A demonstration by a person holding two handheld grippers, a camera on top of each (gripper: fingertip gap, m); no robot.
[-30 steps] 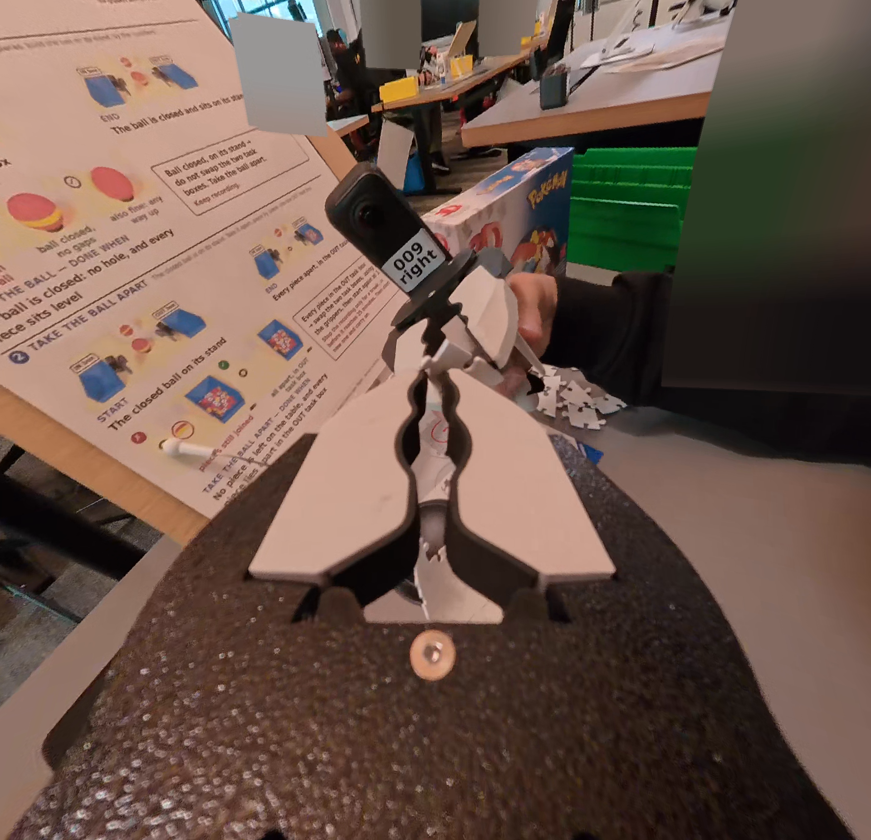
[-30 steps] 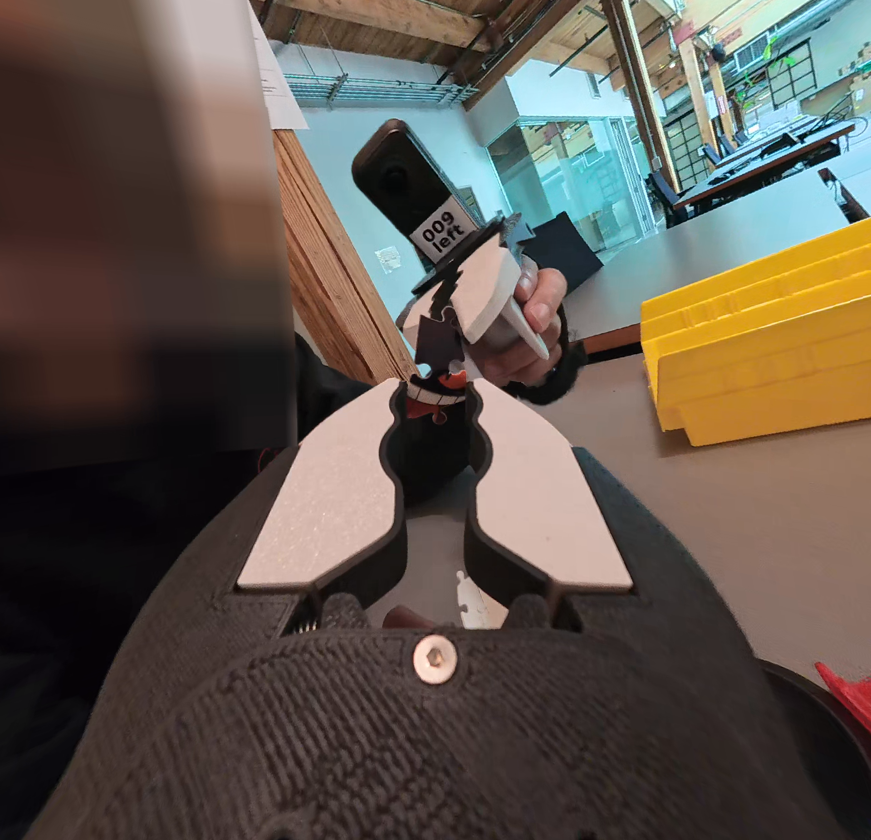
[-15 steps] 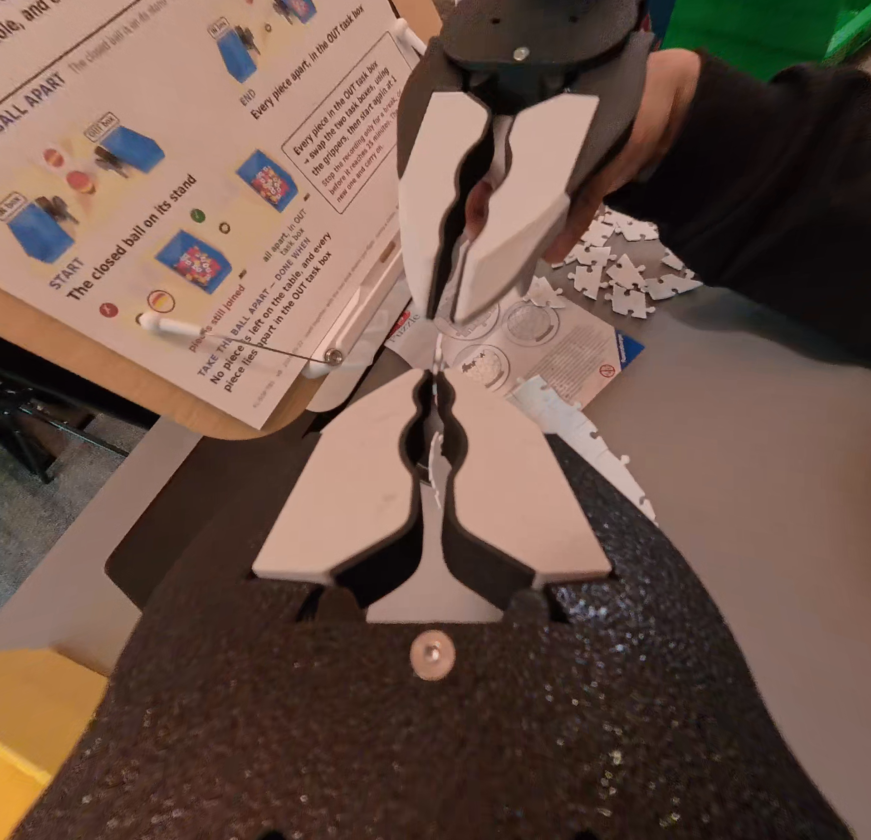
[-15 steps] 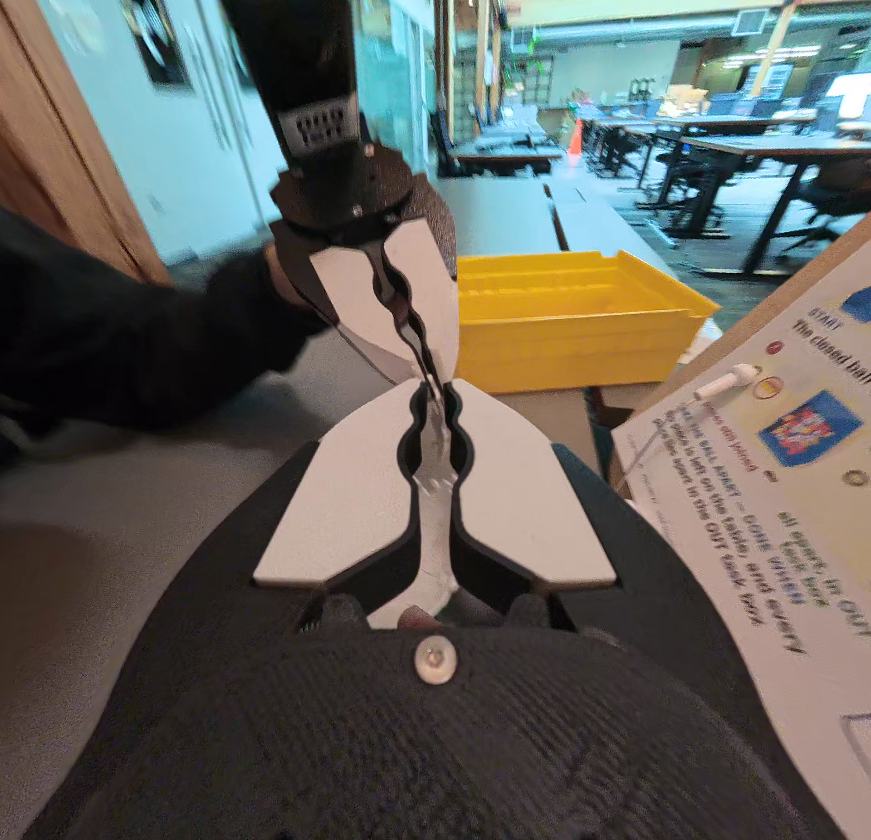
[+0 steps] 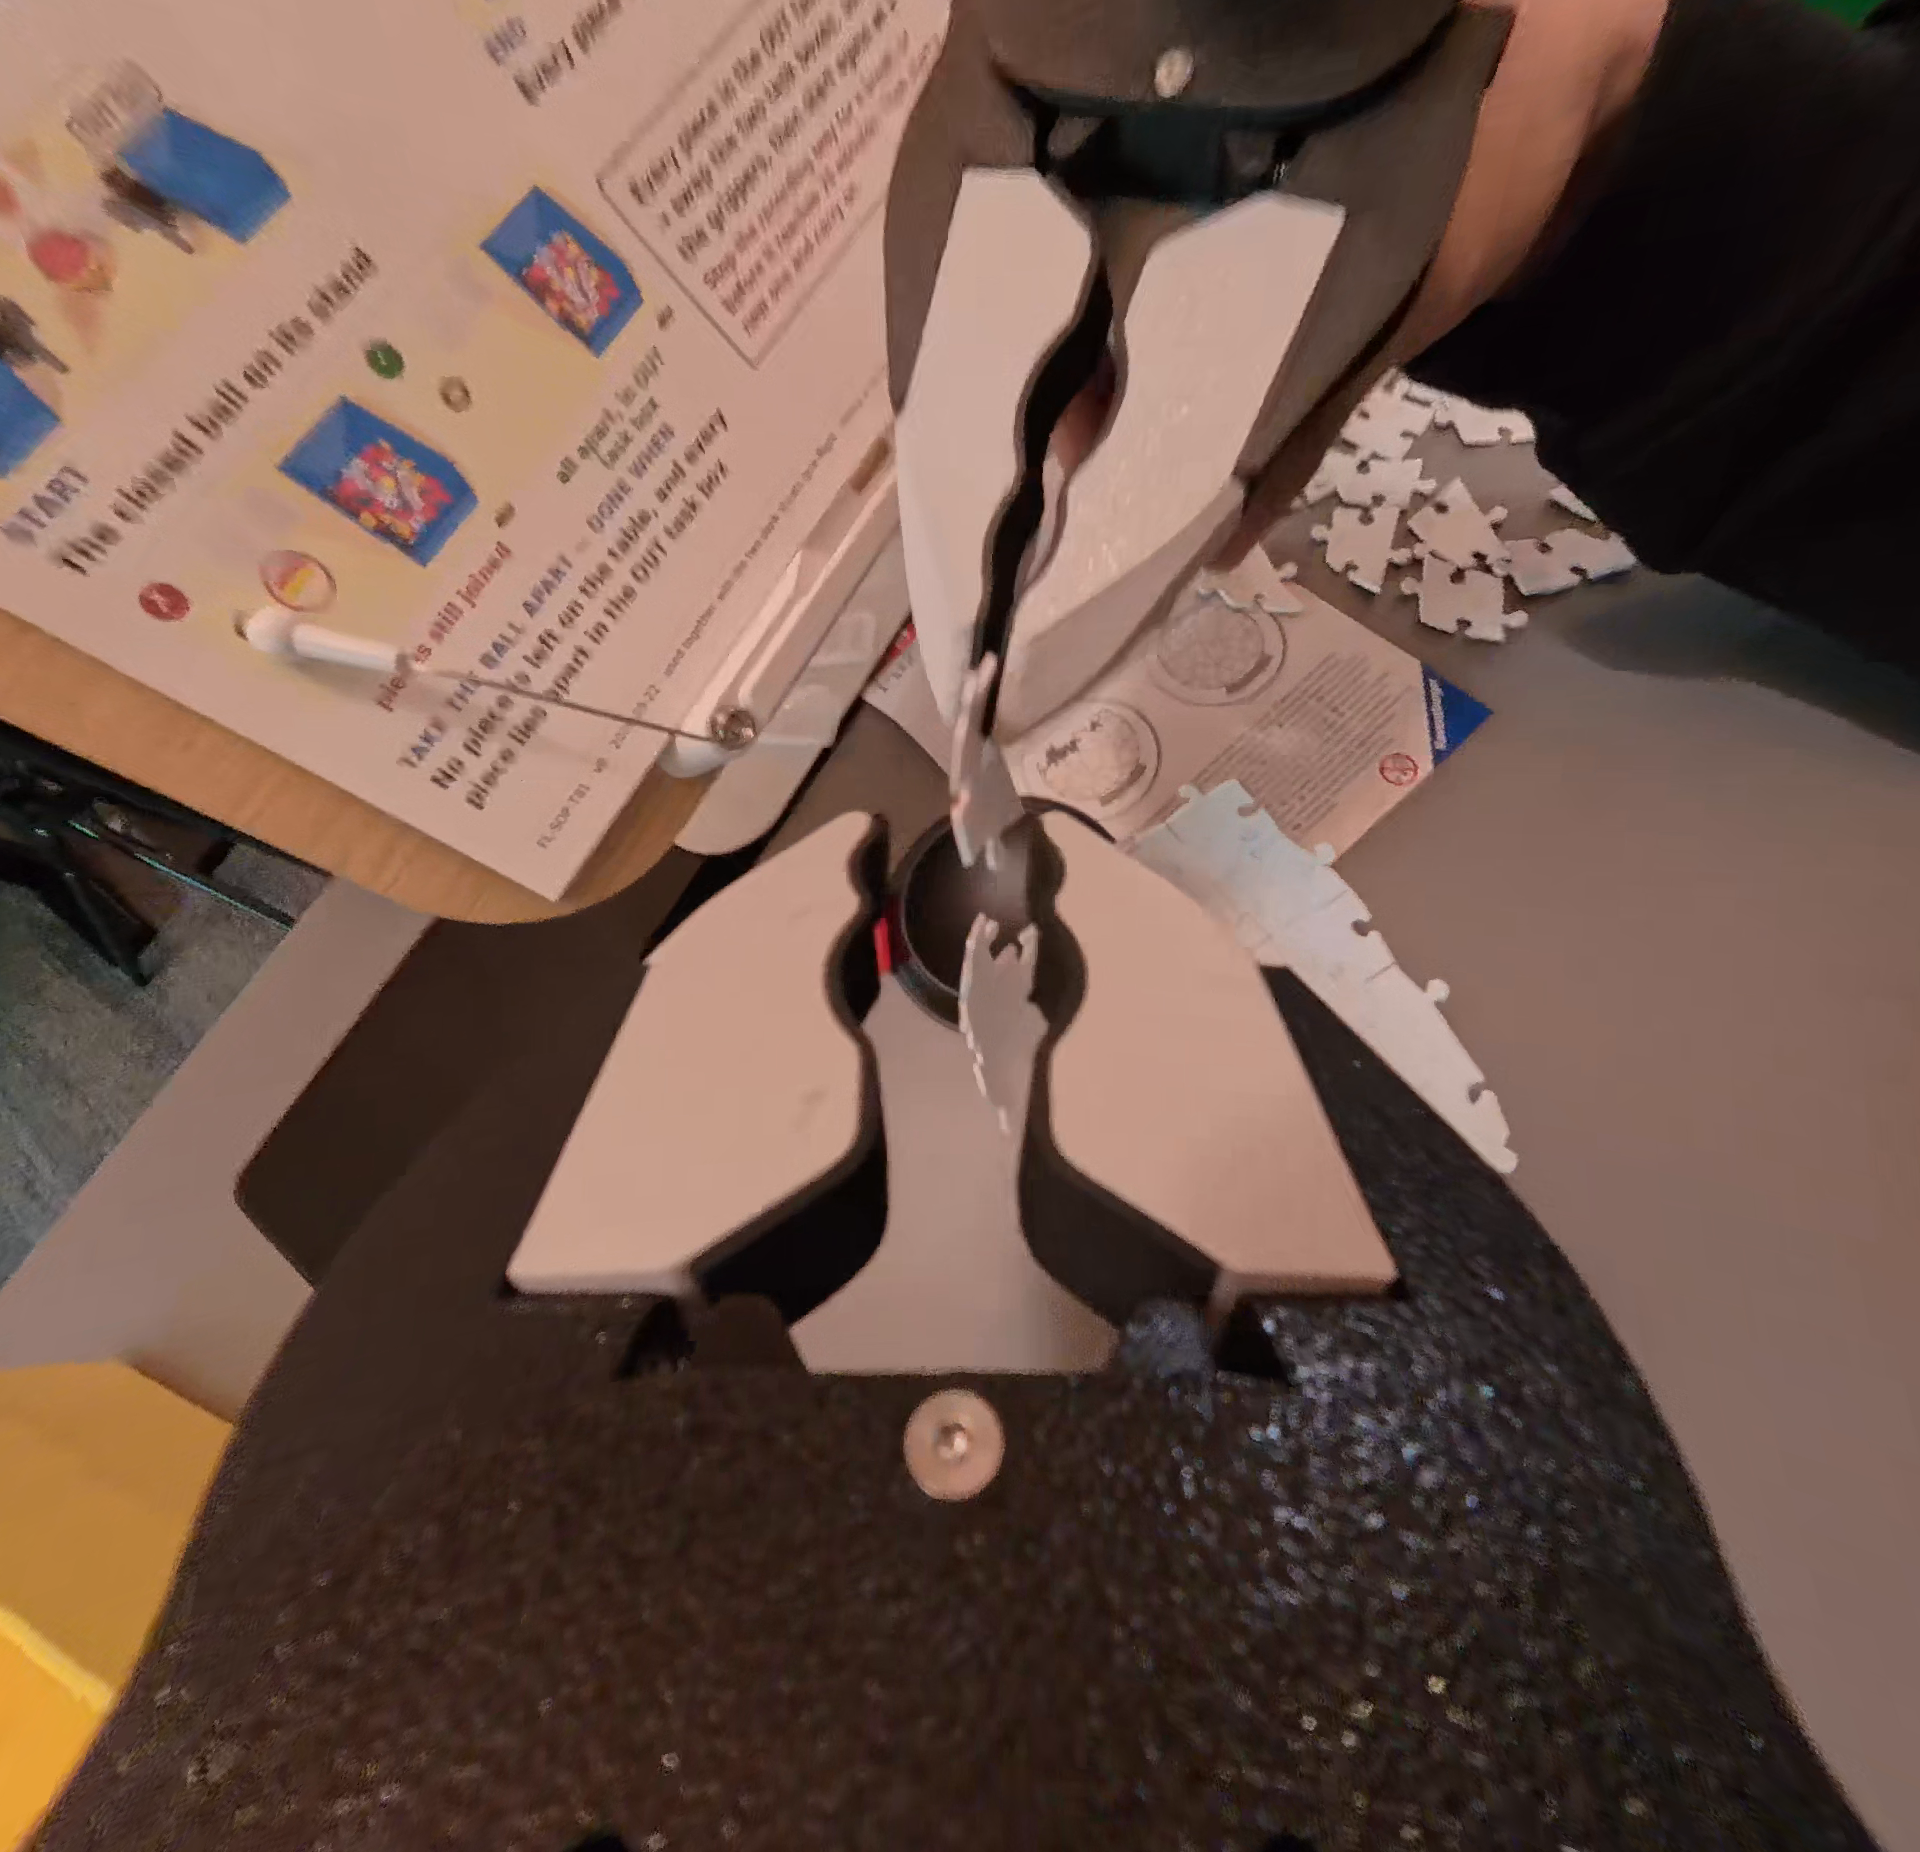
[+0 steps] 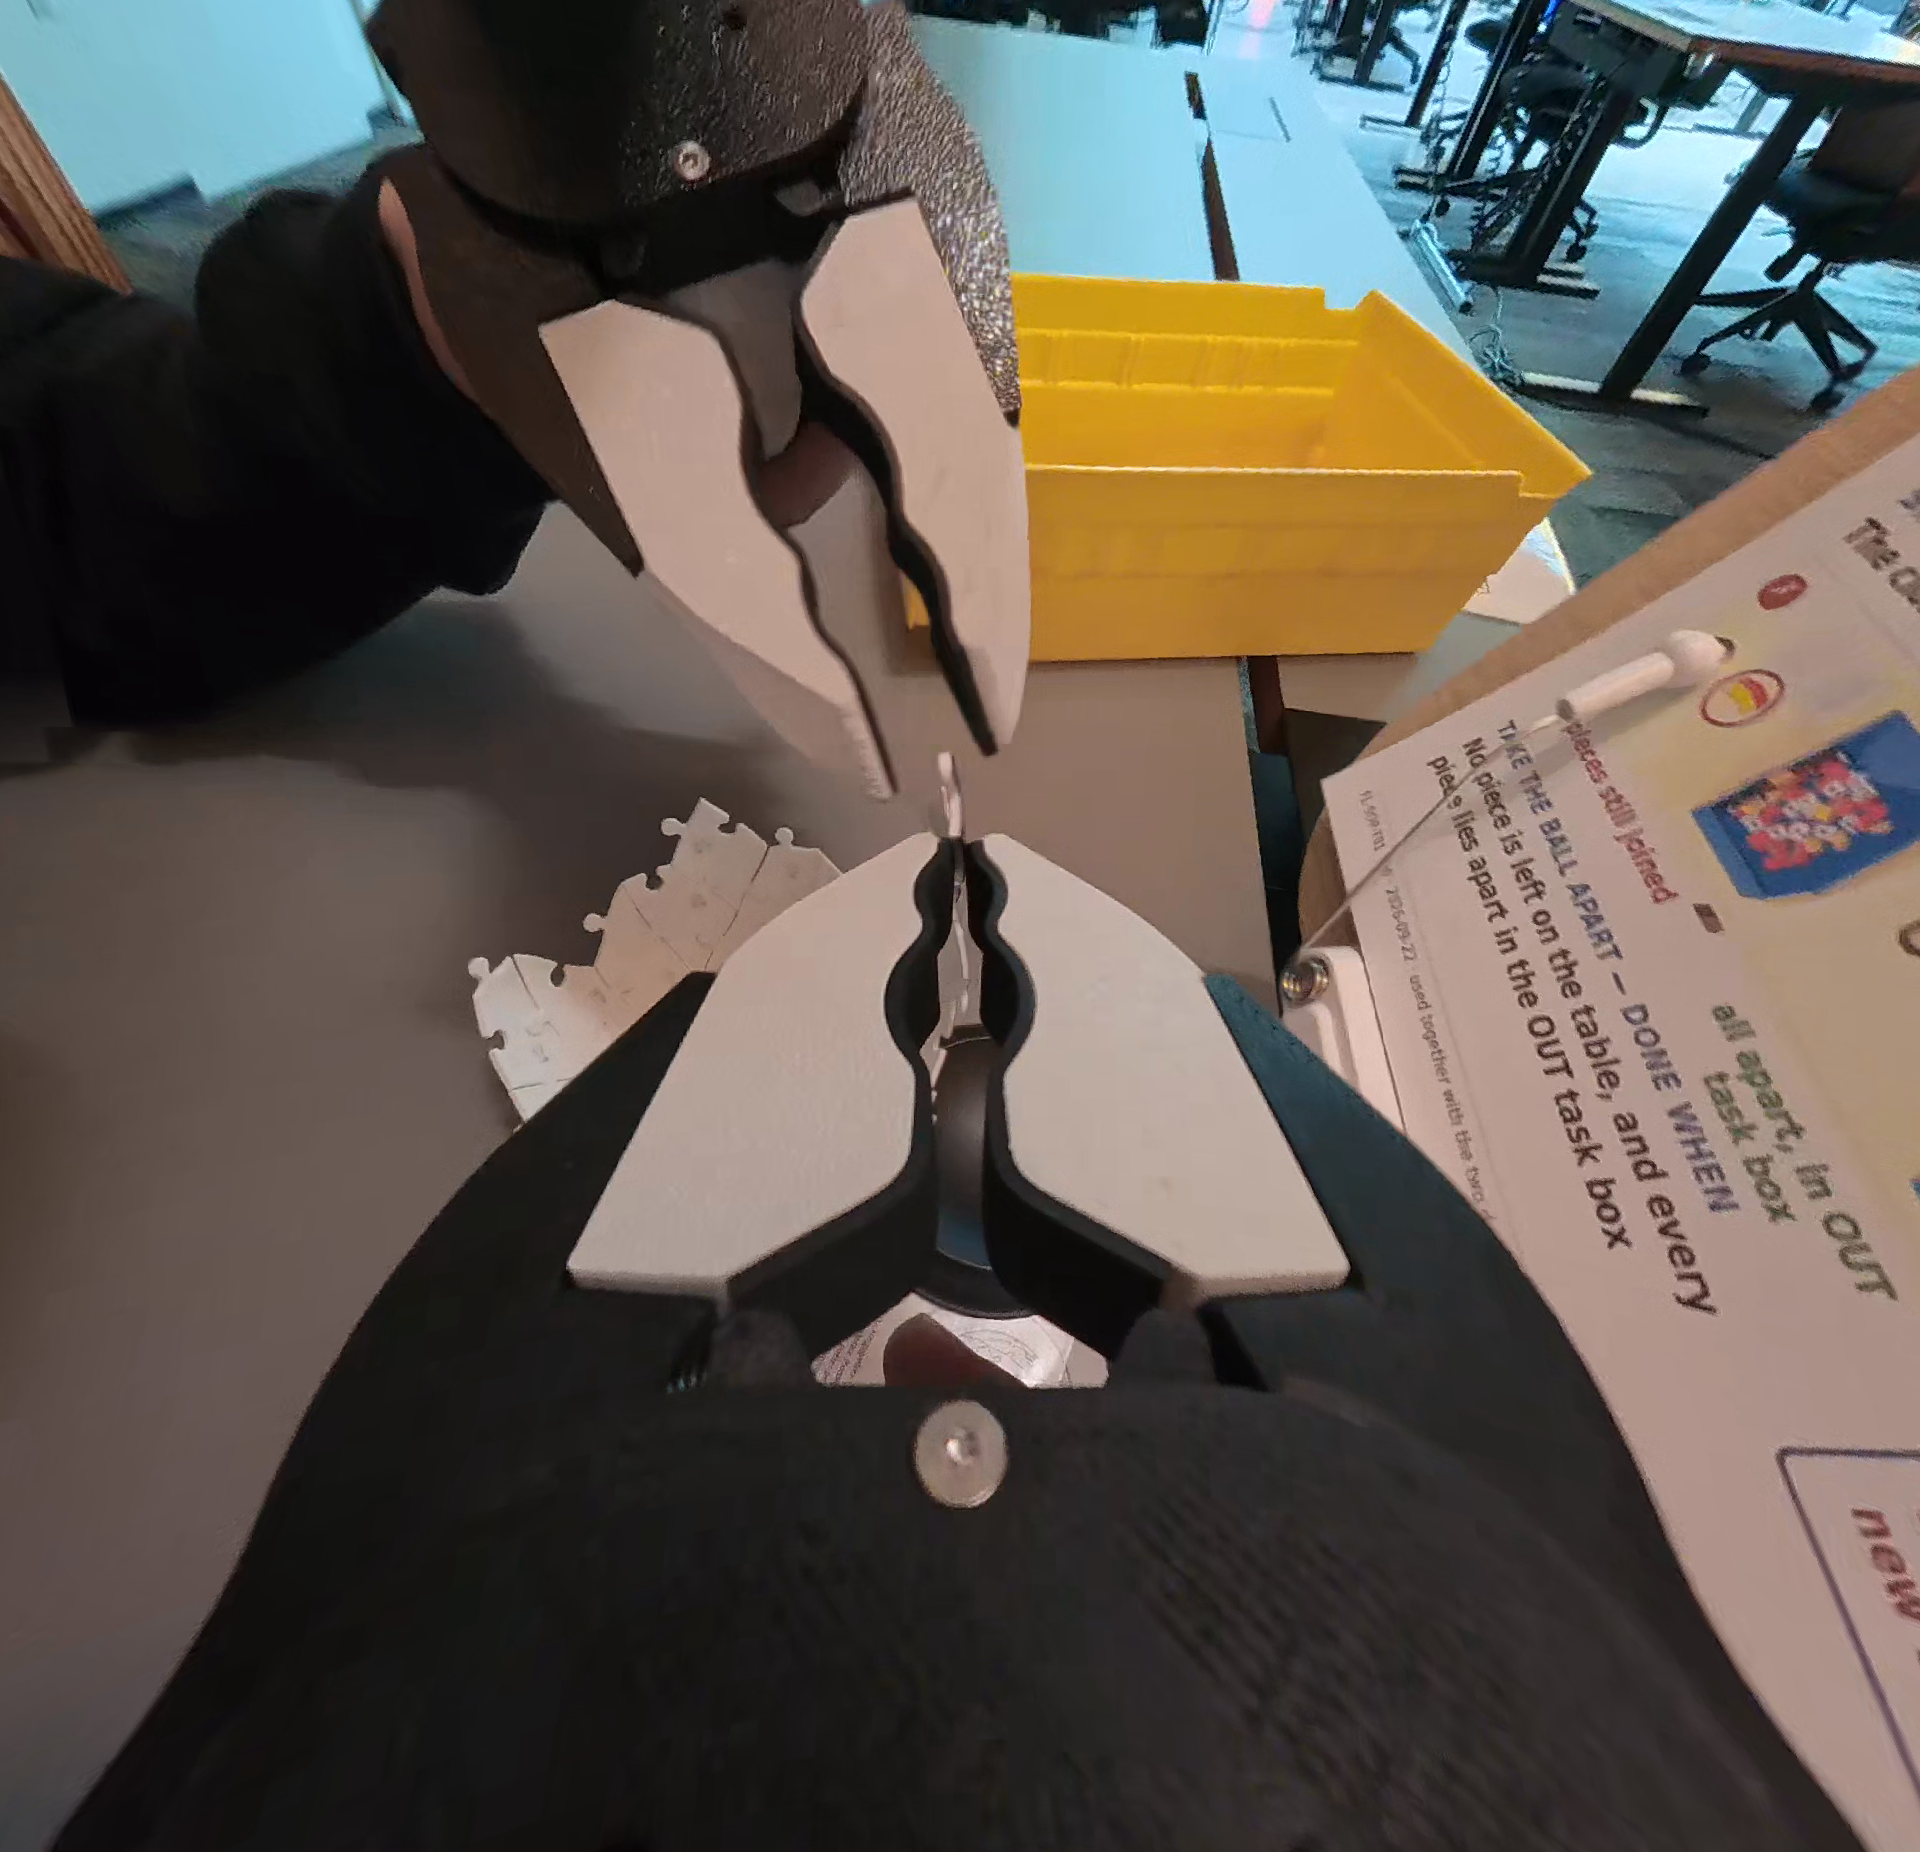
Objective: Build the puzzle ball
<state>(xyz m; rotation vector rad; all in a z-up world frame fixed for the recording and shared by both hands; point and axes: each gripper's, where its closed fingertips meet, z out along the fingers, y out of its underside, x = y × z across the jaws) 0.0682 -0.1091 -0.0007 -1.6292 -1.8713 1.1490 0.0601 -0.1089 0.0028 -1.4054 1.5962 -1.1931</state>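
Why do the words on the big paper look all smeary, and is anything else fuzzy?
Left wrist view: the instruction sheet is streaked by motion blur, while the left claw near the lens looks sharper. Right wrist view: the sheet is crisper, blurring only toward the picture's edge; the yellow bin is clear, its lines bent by the wide lens.

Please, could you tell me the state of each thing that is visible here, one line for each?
Left claw: open.
Right claw: shut on a thin white puzzle piece, held edge-on.
Second white puzzle piece: between the left claw's fingers, not pinched.
Curved strip of white puzzle pieces: joined, lying flat.
Heap of white puzzle pieces: loose, unjoined.
Yellow plastic bin: upright, no contents visible.
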